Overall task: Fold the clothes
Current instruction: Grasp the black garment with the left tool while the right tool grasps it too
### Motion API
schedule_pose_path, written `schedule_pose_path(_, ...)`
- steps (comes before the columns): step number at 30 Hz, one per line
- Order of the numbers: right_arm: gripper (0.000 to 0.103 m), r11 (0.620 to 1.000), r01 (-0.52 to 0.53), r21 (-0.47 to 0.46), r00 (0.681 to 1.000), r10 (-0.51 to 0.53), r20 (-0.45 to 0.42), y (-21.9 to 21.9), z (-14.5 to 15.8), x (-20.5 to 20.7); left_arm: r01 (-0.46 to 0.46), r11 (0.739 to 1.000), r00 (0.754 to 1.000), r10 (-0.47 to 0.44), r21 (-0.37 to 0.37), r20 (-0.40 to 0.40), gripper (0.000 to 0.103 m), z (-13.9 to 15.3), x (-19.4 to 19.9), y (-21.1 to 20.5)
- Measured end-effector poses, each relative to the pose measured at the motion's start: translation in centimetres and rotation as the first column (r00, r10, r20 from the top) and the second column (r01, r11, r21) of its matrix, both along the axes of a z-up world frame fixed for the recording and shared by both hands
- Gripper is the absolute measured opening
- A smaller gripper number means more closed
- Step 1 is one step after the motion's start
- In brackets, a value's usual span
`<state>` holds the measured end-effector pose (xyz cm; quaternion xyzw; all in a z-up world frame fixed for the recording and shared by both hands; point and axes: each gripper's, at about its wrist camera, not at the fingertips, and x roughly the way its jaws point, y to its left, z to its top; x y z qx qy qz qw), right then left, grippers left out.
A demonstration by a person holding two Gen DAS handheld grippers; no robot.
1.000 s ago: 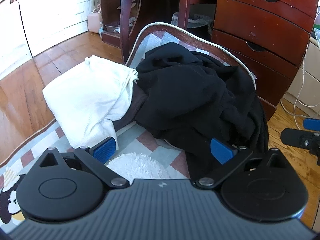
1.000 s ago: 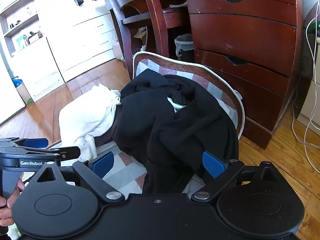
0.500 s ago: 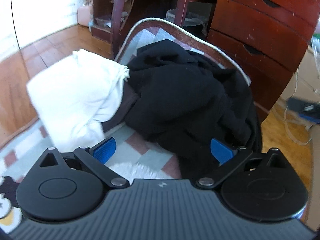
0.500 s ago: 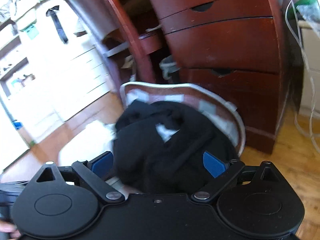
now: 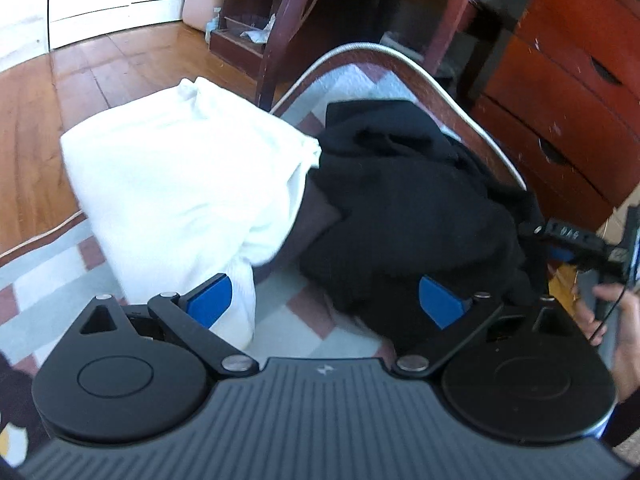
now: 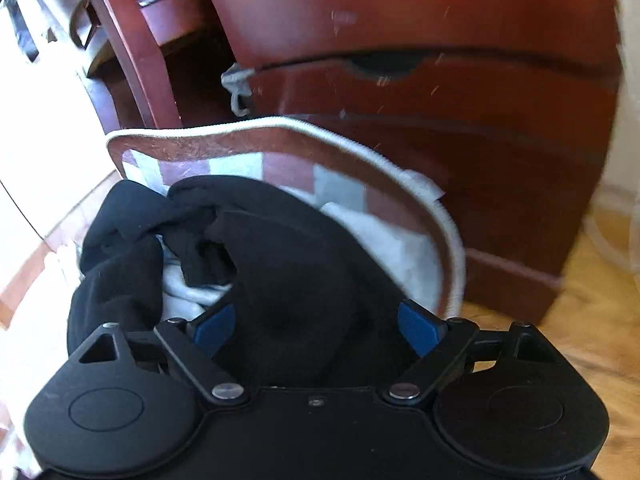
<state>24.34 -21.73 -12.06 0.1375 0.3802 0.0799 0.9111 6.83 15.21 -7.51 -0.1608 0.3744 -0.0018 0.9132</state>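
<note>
Seemingly mid-chore, two hand-held claws hover over laundry heaped on a checked rug point(image 5: 352, 76) spread across a wooden floor point(image 5: 100, 64). Both the left claw point(image 5: 326, 302) and the right claw point(image 6: 318, 326) stand wide open, with nothing between their blue pads. A black garment point(image 5: 404, 200) lies crumpled in a loose mound on the rug, close to a red-brown chest of drawers point(image 6: 440, 80); beside it, and partly over its edge, rests a white garment point(image 5: 180, 184) in a bulkier, smoother bundle. In the right wrist view a pale cloth point(image 6: 188, 292) peeks out from among the black folds, and the right claw sits just above the dark mound, the view somewhat blurred. A person's hand point(image 5: 616, 320) grips the other tool's handle at the edge of the left view. Both garments look soft, limp and light, likely to sag and bunch when lifted, the black one thick enough to fill an open claw. A clean hold would probably come from a hem, cuff or shoulder seam rather than the middle of the heap, though no such edge can be plainly picked out in the black folds. Neither garment lies flat or squared.
</note>
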Motion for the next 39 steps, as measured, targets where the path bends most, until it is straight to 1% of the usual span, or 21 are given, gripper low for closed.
schedule_pose_path(1, 0.067, 1.000, -0.008, -0.007, 1.000, 0.008, -0.020, 0.5, -1.0, 0.7, -0.020, 1.000, 1.000, 0.020, 0.001, -0.009, 0.103, -0.7, 0.7, 0.6)
schedule_pose_path(3, 0.047, 0.998, 0.001, -0.064, 1.000, -0.003, -0.026, 2.3, -1.6, 0.6, -0.040, 0.999, 0.999, 0.040, 0.000, -0.036, 0.102, -2.4, 1.7, 1.7)
schedule_pose_path(4, 0.020, 0.996, -0.009, -0.089, 1.000, 0.011, 0.014, 3.5, -1.2, -0.3, -0.035, 0.999, 0.998, 0.035, -0.004, -0.053, 0.101, -3.3, 2.1, 2.2)
schedule_pose_path(5, 0.017, 0.994, -0.023, -0.109, 0.998, 0.029, 0.050, 4.6, -0.5, -1.2, -0.030, 1.000, 0.997, 0.029, -0.009, -0.070, 0.101, -4.1, 2.5, 2.7)
schedule_pose_path(6, 0.017, 0.992, -0.045, -0.121, 0.994, 0.056, 0.092, 5.8, 0.4, -2.6, -0.025, 1.000, 0.996, 0.024, -0.013, -0.087, 0.101, -5.0, 2.9, 3.2)
schedule_pose_path(8, 0.017, 0.990, -0.112, -0.080, 0.983, 0.123, 0.140, 7.7, 1.4, -5.1, -0.010, 0.994, 0.996, 0.000, -0.107, -0.089, 0.101, -6.6, 3.2, 4.2)
schedule_pose_path(13, 0.015, 0.959, -0.284, -0.010, 0.951, 0.283, 0.127, 11.5, 1.9, -8.9, -0.003, 0.962, 0.998, -0.014, -0.275, -0.059, 0.101, -8.5, 3.7, 4.9)
schedule_pose_path(16, 0.014, 0.906, -0.392, 0.158, 0.919, 0.378, 0.111, 10.9, 1.3, -9.2, 0.003, 0.979, 1.000, -0.009, -0.203, -0.027, 0.102, -7.8, 4.4, 3.3)
schedule_pose_path(19, 0.014, 0.871, -0.386, 0.303, 0.921, 0.379, 0.085, 9.7, 0.1, -8.9, 0.073, 0.970, 0.997, -0.069, -0.233, 0.024, 0.102, -6.5, 5.7, 2.0)
schedule_pose_path(21, 0.014, 0.869, -0.398, 0.293, 0.917, 0.386, 0.102, 10.0, 0.5, -9.2, 0.127, 0.960, 0.992, -0.116, -0.251, 0.058, 0.102, -5.6, 6.9, 0.8)
schedule_pose_path(23, 0.014, 0.852, -0.412, 0.324, 0.911, 0.395, 0.120, 10.3, 0.7, -9.3, 0.173, 0.959, 0.984, -0.162, -0.222, 0.069, 0.103, -4.8, 8.5, -0.8)
schedule_pose_path(24, 0.014, 0.842, -0.413, 0.347, 0.910, 0.396, 0.122, 10.6, 0.6, -9.2, 0.197, 0.956, 0.980, -0.191, -0.218, 0.048, 0.103, -4.9, 9.6, -1.5)
schedule_pose_path(26, 0.014, 0.844, -0.417, 0.336, 0.908, 0.405, 0.109, 11.7, 0.0, -9.1, 0.172, 0.947, 0.980, -0.192, -0.271, -0.050, 0.103, -5.9, 11.9, -2.3)
schedule_pose_path(28, 0.014, 0.854, -0.426, 0.300, 0.904, 0.415, 0.102, 12.4, -0.5, -9.5, 0.146, 0.922, 0.976, -0.194, -0.359, -0.101, 0.099, -7.1, 13.4, -2.8)
schedule_pose_path(29, 0.014, 0.854, -0.423, 0.303, 0.905, 0.413, 0.100, 12.3, -0.7, -9.7, 0.177, 0.909, 0.969, -0.228, -0.377, -0.094, 0.092, -7.3, 13.7, -3.4)
schedule_pose_path(30, 0.014, 0.851, -0.416, 0.321, 0.908, 0.406, 0.099, 11.9, -1.0, -10.0, 0.230, 0.906, 0.960, -0.272, -0.355, -0.072, 0.070, -7.1, 13.6, -4.2)
schedule_pose_path(31, 0.014, 0.848, -0.408, 0.340, 0.912, 0.399, 0.098, 11.5, -1.3, -10.2, 0.284, 0.901, 0.947, -0.317, -0.329, -0.050, 0.058, -6.9, 13.5, -5.1)
schedule_pose_path(33, 0.015, 0.857, -0.413, 0.307, 0.910, 0.401, 0.103, 10.8, -0.7, -10.7, 0.309, 0.907, 0.943, -0.332, -0.287, -0.032, 0.048, -6.4, 13.2, -6.4)
schedule_pose_path(35, 0.016, 0.870, -0.422, 0.257, 0.907, 0.408, 0.108, 10.3, 0.3, -11.1, 0.315, 0.915, 0.941, -0.335, -0.251, -0.038, 0.047, -6.2, 13.0, -7.3)
schedule_pose_path(37, 0.029, 0.879, -0.430, 0.205, 0.903, 0.415, 0.113, 9.7, 1.2, -11.5, 0.300, 0.923, 0.948, -0.317, -0.242, -0.034, 0.047, -6.1, 12.8, -7.5)
schedule_pose_path(39, 0.032, 0.887, -0.436, 0.153, 0.899, 0.422, 0.118, 9.1, 2.1, -11.9, 0.276, 0.928, 0.955, -0.293, -0.249, -0.034, 0.046, -6.1, 12.5, -7.4)
